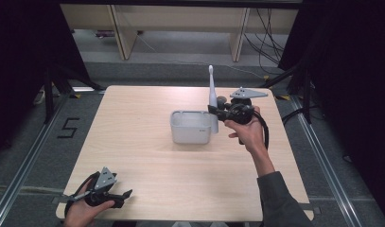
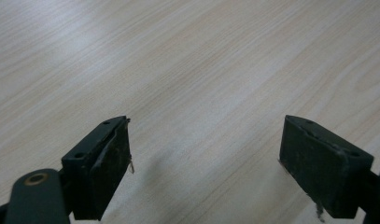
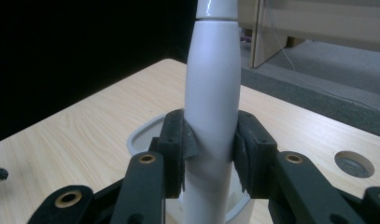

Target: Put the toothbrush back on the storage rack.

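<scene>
A white electric toothbrush (image 1: 212, 97) stands upright, and my right gripper (image 1: 214, 111) is shut on its handle. In the right gripper view the two black jaws press on both sides of the toothbrush's white body (image 3: 212, 107). Just left of and below the toothbrush sits a white rectangular cup (image 1: 191, 126) at the middle of the table; its rim (image 3: 143, 135) lies behind the jaws. My left gripper (image 1: 127, 195) rests near the table's front left corner, open, with bare wood between its pads (image 2: 108, 163).
The light wooden table (image 1: 147, 161) has a round cable hole (image 3: 354, 164) near its far right. Dark curtains flank the table. Wooden furniture legs and loose cables stand on the grey floor behind the far edge.
</scene>
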Action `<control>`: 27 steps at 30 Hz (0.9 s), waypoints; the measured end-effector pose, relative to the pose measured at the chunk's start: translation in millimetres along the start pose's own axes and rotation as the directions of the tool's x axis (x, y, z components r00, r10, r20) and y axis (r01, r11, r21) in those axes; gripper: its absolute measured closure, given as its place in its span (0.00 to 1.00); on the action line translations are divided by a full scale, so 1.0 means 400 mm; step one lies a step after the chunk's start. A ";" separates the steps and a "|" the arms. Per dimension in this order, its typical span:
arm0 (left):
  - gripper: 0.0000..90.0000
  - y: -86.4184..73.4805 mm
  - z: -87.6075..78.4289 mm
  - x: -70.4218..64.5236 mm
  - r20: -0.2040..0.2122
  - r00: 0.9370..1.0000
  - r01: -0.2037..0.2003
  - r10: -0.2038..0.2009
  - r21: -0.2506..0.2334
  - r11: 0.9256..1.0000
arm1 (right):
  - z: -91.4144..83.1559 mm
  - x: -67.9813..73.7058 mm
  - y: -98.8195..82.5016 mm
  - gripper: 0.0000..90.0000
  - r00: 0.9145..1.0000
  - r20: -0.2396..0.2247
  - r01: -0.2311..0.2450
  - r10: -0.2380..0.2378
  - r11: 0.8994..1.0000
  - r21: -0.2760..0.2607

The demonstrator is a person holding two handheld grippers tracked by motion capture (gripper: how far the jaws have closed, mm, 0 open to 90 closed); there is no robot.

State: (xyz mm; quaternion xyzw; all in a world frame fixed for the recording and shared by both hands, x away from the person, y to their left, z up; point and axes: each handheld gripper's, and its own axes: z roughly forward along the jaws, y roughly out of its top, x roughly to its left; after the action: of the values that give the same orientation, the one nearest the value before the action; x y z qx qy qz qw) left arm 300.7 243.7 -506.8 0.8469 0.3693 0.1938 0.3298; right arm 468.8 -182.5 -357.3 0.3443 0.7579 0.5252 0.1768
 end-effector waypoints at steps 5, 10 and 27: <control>0.18 -0.001 0.002 0.000 -0.002 1.000 0.003 -0.003 -0.009 1.000 | 0.015 -0.007 0.013 0.74 0.999 -0.010 -0.032 0.032 0.999 -0.004; 0.18 0.000 0.001 0.000 -0.005 1.000 0.004 -0.004 -0.005 1.000 | 0.023 -0.012 0.027 0.74 0.999 0.009 -0.036 0.036 0.999 -0.021; 0.18 -0.001 0.003 -0.001 -0.006 1.000 0.013 -0.013 -0.024 1.000 | 0.067 -0.016 0.041 0.74 0.998 0.059 -0.017 0.019 0.999 -0.033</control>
State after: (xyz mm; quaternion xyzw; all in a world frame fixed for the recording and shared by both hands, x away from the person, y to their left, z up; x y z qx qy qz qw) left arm 301.1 243.2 -507.9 0.8399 0.3736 0.1984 0.3400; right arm 495.6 -165.4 -353.0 0.3637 0.7404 0.5287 0.2001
